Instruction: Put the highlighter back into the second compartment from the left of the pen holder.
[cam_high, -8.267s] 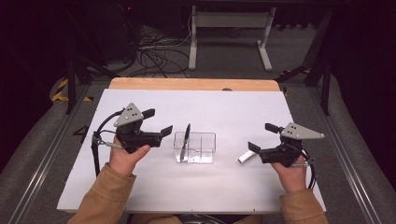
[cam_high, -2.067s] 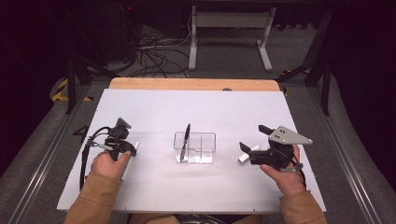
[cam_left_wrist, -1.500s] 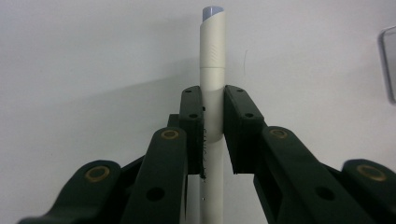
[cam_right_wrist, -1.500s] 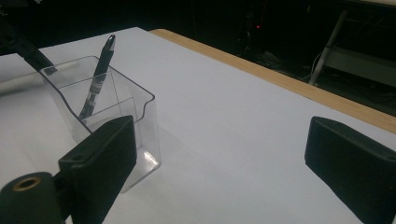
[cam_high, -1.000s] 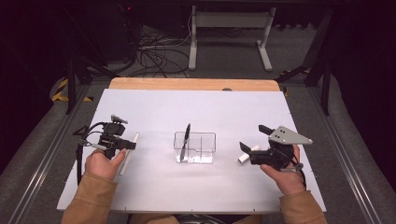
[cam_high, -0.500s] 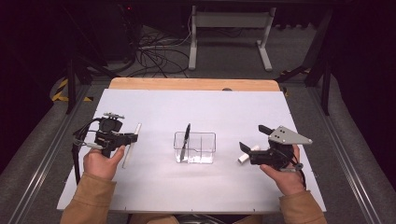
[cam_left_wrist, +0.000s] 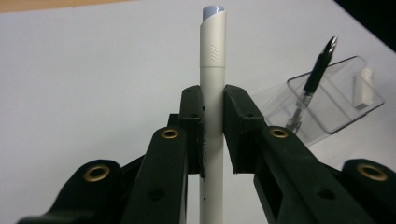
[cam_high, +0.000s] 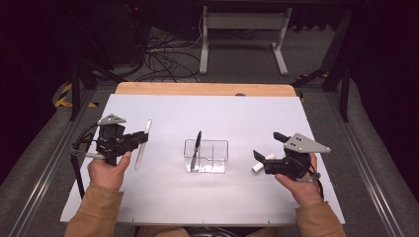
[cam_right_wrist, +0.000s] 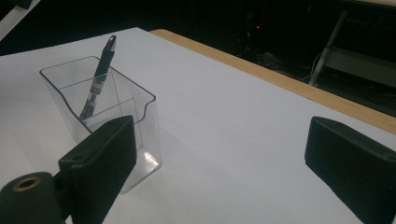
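The table [cam_high: 207, 113] was a broad, flat rectangle with a matte white top and a strip of pale wood along its far edge. Near its middle stood a clear plastic holder [cam_high: 212, 157], a thin-walled box with rounded corners and inner dividers, glossy enough to catch light at its base. A slim black pen [cam_high: 196, 148] with a metallic tip leaned upright in its left compartment, and a small white piece [cam_left_wrist: 364, 88] sat in another. The left claw [cam_high: 141, 139], matte black plastic with brass-ringed screw holes, was clamped on a white pen [cam_high: 142, 144], a smooth, straight cylinder with a grey-blue end cap, held above the table well left of the holder; its flat pads [cam_left_wrist: 192, 126] pressed the barrel from both sides. The right claw [cam_high: 264, 155] hovered right of the holder with its blocky black jaws spread wide, a short white cylinder [cam_high: 260, 163] lying on the table just by them.
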